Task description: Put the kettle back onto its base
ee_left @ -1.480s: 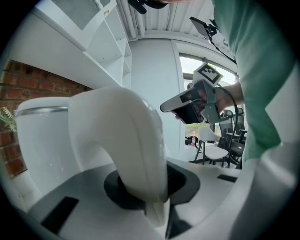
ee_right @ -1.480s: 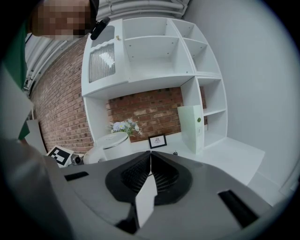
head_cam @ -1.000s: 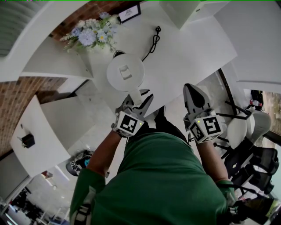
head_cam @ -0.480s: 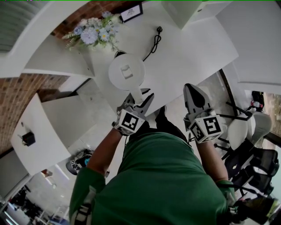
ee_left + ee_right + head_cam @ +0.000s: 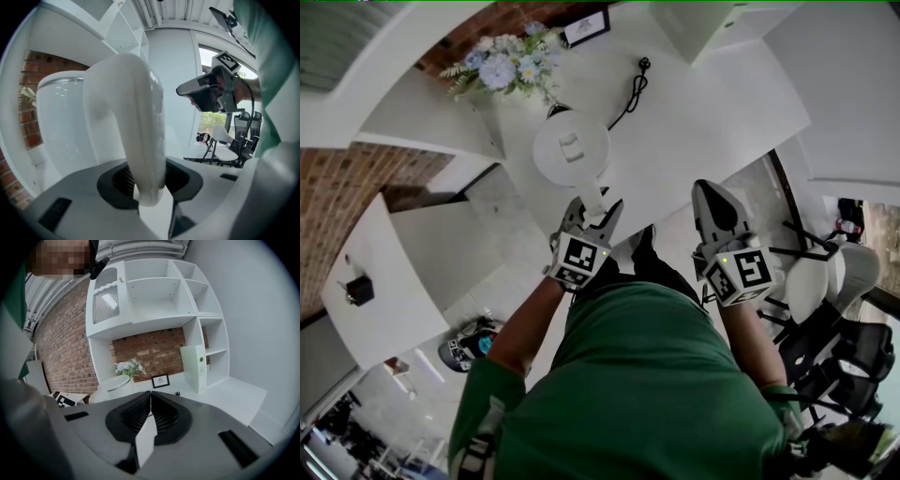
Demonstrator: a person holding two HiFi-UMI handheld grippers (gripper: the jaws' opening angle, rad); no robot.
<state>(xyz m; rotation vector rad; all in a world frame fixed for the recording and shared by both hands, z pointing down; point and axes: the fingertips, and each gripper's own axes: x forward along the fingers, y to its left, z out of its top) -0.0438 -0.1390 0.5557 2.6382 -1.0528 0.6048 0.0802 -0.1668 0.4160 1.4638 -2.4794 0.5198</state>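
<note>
Kettle (image 5: pixel 571 148) (lid up); base hidden

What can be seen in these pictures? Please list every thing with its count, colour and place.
kettle: one, white, on the counter
flowers: one bunch, blue and white, behind the kettle
picture frame: one, black, at the counter's back
cord: one, black, on the counter
box: one, pale green, upright beside the shelves
left gripper: one, grey, jaws have just been opening, kettle handle between them
right gripper: one, grey, right of the kettle, jaws shut, empty
</note>
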